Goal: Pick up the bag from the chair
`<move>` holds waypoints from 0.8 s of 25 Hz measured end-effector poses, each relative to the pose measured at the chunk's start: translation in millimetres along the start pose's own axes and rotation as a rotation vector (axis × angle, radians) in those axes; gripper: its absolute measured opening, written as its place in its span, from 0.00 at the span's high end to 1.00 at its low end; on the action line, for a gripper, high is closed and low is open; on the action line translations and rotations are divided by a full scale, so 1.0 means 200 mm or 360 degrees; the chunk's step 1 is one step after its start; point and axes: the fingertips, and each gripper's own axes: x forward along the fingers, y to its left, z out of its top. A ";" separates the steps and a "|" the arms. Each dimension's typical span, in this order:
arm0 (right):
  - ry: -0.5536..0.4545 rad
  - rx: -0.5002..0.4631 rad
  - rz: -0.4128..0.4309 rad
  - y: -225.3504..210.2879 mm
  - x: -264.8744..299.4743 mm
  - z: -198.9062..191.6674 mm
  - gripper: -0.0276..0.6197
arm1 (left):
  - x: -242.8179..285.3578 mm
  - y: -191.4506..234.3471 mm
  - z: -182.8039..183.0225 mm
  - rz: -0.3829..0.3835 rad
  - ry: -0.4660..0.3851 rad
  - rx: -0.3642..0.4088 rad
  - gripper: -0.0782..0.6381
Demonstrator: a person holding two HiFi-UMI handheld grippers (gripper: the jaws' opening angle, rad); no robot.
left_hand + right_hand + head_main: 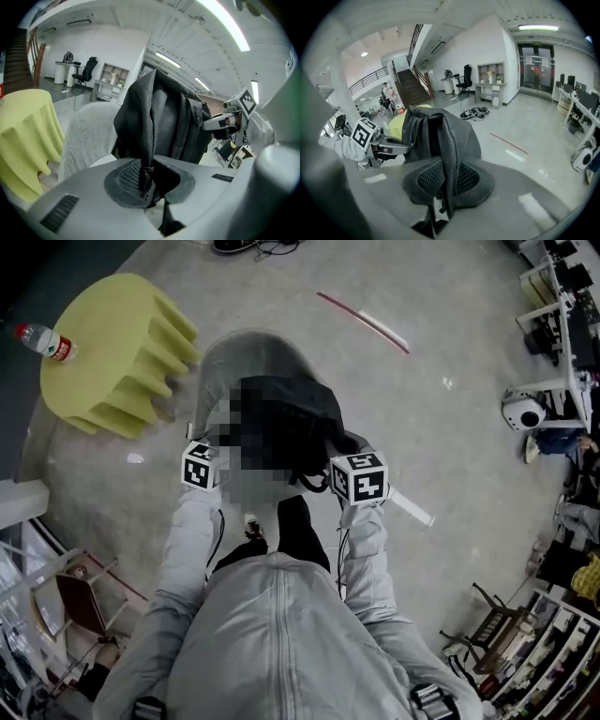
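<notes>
A black backpack (291, 418) hangs between my two grippers, above the grey chair (246, 351). My left gripper (201, 465) is shut on a black webbing strap (146, 154) of the bag (161, 117). On the other side, my right gripper (358, 476) is shut on a padded mesh shoulder strap (451, 159), and the bag (436, 133) rises just past its jaws. Each gripper shows in the other's view: the right gripper (232, 117) and the left gripper (375, 140). The grey chair's back (86, 136) stands behind the bag. A mosaic patch hides part of the bag in the head view.
A yellow ribbed table (117, 352) stands left of the chair with a water bottle (42, 341) on it. A red-and-white strip (366, 322) lies on the floor beyond. Desks and a white round device (522, 411) stand at the right, shelves at the lower right.
</notes>
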 end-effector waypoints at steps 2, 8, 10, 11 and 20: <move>-0.0074 -0.0042 -0.0019 0.03 -0.11 0.06 0.89 | -0.10 -0.07 0.08 0.0005 -0.0087 0.0043 0.84; -0.0335 -0.0073 -0.0046 0.16 -0.43 0.23 0.89 | -0.41 -0.24 0.31 0.0005 -0.0349 0.0206 0.84; -0.0413 -0.0101 -0.0054 0.22 -0.52 0.29 0.89 | -0.50 -0.29 0.36 0.0042 -0.0398 0.0287 0.84; -0.0450 -0.0113 -0.0059 0.24 -0.58 0.31 0.89 | -0.55 -0.32 0.39 0.0064 -0.0419 0.0331 0.84; -0.0733 -0.0301 -0.0078 0.51 -0.91 0.49 0.89 | -0.96 -0.48 0.51 0.0181 -0.0627 0.0530 0.85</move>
